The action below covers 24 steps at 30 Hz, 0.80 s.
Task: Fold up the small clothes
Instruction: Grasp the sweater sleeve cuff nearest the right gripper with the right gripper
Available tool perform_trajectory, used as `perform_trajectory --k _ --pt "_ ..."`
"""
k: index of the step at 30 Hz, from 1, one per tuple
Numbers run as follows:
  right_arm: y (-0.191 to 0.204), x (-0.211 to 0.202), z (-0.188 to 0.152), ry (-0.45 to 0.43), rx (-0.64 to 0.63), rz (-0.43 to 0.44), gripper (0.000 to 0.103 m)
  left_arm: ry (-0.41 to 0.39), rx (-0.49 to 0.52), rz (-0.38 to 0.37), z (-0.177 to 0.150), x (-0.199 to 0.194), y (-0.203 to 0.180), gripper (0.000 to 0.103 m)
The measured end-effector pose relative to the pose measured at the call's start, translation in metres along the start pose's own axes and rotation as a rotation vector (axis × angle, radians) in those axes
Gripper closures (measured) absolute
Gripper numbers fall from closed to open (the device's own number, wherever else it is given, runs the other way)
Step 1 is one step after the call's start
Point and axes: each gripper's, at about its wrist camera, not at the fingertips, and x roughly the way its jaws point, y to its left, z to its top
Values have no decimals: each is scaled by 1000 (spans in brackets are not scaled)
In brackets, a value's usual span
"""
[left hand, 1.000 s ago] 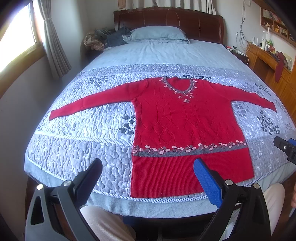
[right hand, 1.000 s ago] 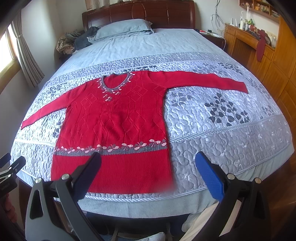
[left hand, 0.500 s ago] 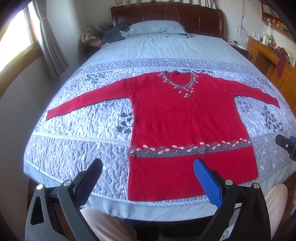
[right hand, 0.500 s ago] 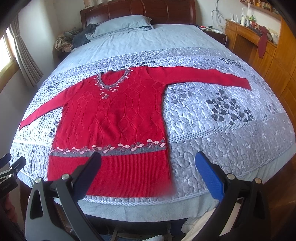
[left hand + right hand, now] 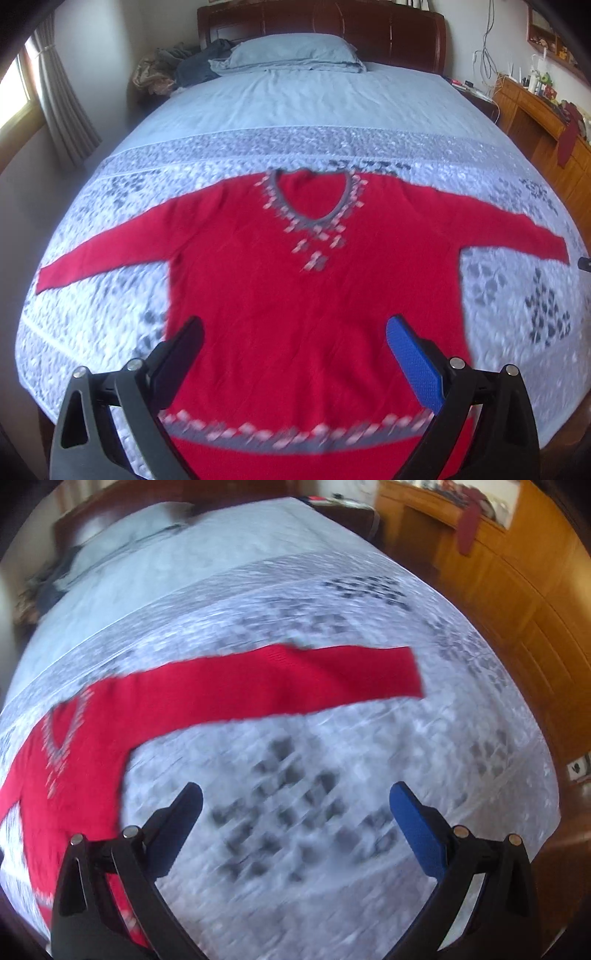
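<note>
On the quilted bed [image 5: 122, 317], the red sweater [image 5: 306, 302] lies beyond both grippers' spread jaws.

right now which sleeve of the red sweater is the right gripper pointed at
The sleeve stretched toward the wooden cabinets. It lies just ahead of the open right gripper; the other sleeve reaches toward the window side.
</note>
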Motion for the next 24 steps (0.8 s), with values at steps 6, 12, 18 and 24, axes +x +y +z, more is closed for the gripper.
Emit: perform_trajectory --k 6,12,18,24 --pt "-105 95 69 128 140 -32 3 -6 15 -27 26 34 -36 4" --pt "-151 156 84 205 264 64 12 47 0 5 36 79 -43 4" --pt "-157 159 84 184 306 77 74 59 9 34 31 99 -34 4" --pt "-131 115 90 68 252 159 96 61 14 71 18 98 -4 4"
